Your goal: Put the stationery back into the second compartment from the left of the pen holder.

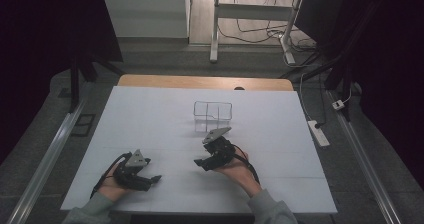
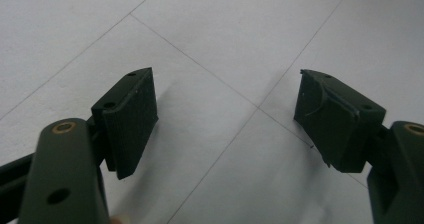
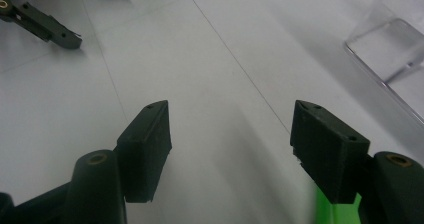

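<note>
Clear divided box [image 1: 213, 116] sits mid-desk [image 1: 150, 119], apparently empty. Right claw [image 1: 206, 160] is held just in front of the box, jaws spread, nothing gripped; left claw [image 1: 150, 179] is well left of it, also spread and empty. If the box is next, its thin wall is best straddled squarely before closing.

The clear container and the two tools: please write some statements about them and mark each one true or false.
1. The clear container stands on the white table cover. True.
2. The left tool is shut on a cup. False: its jaws stand apart with nothing between them.
3. The right tool lies nearer the container than the left tool. True.
4. The container holds a red block. False: it looks empty.
5. The right tool has its jaws open. True.
</note>
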Demonstrator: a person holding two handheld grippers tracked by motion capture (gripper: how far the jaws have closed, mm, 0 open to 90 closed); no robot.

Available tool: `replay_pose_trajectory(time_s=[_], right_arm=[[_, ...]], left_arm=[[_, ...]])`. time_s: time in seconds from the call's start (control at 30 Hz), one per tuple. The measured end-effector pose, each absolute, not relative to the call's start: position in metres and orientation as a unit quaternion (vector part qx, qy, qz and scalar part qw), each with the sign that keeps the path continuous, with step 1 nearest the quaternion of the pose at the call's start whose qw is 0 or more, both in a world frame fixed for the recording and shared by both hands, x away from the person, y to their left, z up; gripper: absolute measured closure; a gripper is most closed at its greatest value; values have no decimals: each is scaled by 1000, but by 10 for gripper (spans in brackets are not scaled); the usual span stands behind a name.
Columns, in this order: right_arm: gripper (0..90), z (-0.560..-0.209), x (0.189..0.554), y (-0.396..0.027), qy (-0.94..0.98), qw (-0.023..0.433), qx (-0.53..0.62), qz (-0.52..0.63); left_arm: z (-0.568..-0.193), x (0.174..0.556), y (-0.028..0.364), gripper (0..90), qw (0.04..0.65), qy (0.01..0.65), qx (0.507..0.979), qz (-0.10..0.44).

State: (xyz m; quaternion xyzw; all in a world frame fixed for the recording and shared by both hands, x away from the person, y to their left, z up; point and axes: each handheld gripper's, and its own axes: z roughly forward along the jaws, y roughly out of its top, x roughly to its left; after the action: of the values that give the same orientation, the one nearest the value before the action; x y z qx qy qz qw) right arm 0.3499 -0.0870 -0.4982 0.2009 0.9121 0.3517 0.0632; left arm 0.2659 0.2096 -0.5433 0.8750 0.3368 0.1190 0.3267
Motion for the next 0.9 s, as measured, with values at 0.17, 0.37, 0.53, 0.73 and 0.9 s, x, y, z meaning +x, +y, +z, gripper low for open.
replay_pose_trajectory(time_s=[0.17,0.37,0.53,0.73,0.9], right_arm=[[320,-499,350,-76,917,65,192,344],[322,-497,355,-73,919,64,190,338],[322,-492,361,-69,922,67,186,333],[322,-491,373,-82,928,84,203,302],[323,-492,383,-99,926,94,238,278]], left_arm=[[-542,266,211,248,331,339,872,122],[-541,265,211,249,336,341,869,124],[-540,265,212,248,337,342,869,124],[-539,265,214,249,343,344,865,127],[-538,265,213,249,343,344,865,127]])
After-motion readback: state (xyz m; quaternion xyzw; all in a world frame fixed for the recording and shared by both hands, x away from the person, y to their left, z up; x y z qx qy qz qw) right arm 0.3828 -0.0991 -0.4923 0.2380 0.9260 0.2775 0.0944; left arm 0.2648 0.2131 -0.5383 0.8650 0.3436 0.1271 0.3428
